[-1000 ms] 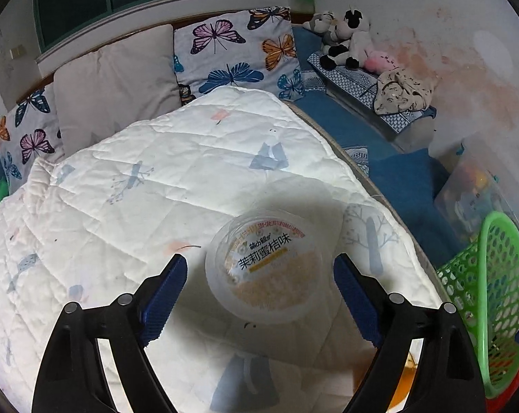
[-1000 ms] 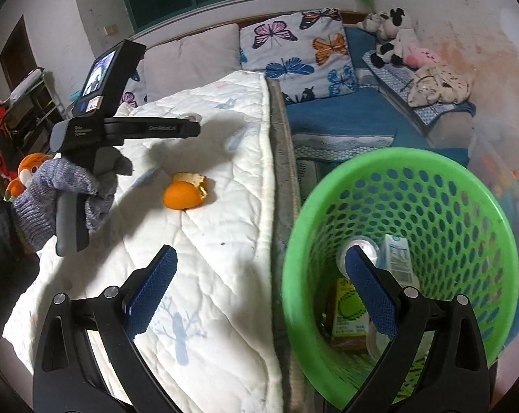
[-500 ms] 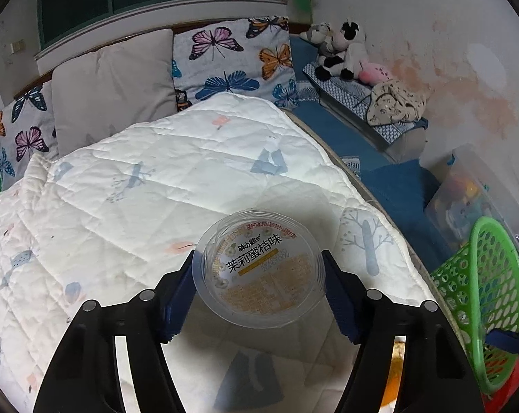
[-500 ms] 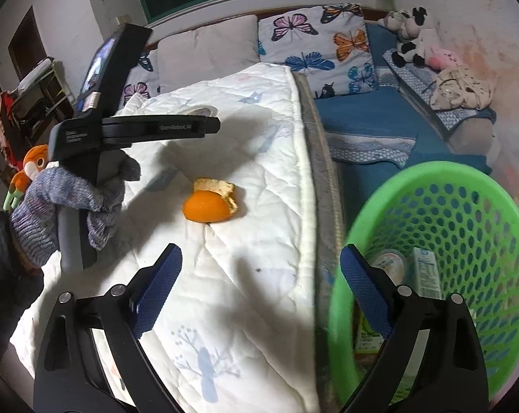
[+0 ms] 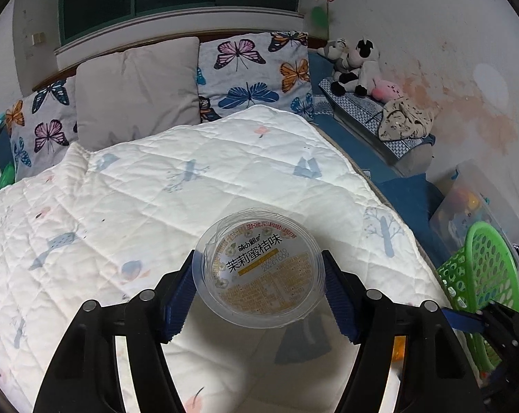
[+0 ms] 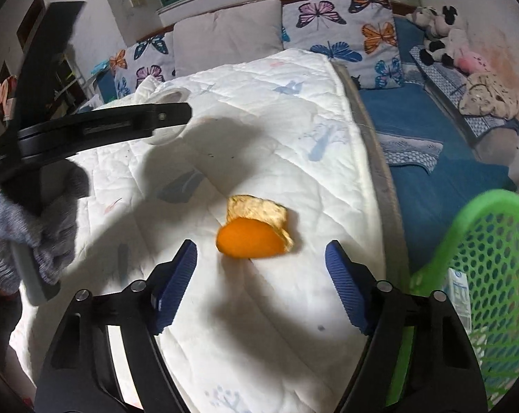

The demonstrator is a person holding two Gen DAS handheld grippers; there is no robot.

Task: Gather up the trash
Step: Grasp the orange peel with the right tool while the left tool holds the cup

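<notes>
My left gripper point(image 5: 259, 289) is shut on a round clear plastic cup point(image 5: 259, 268) with a printed yellow label, lifted a little above the white quilt point(image 5: 156, 206). In the right wrist view an orange peel point(image 6: 254, 232) lies on the quilt point(image 6: 276, 130) just ahead of my right gripper point(image 6: 259, 282). Its jaws are closing, the blue pads stand apart on either side below the peel and touch nothing. The green mesh basket point(image 6: 493, 275) stands at the bed's right edge, with a carton point(image 6: 460, 290) inside. The left gripper's black body point(image 6: 87, 130), in a gloved hand point(image 6: 28, 227), is at left.
Butterfly pillows point(image 5: 252, 72) and a grey pillow point(image 5: 135, 93) line the headboard. Blue bedding point(image 6: 431, 144) lies right of the quilt. Plush toys point(image 5: 355, 65) sit by the stained wall. A clear storage box point(image 5: 476, 206) stands behind the basket point(image 5: 479, 275).
The left jaws closed on the cup and lifted it slightly off the quilt. The right gripper swung left from over the basket to the orange peel, its jaws narrowing.
</notes>
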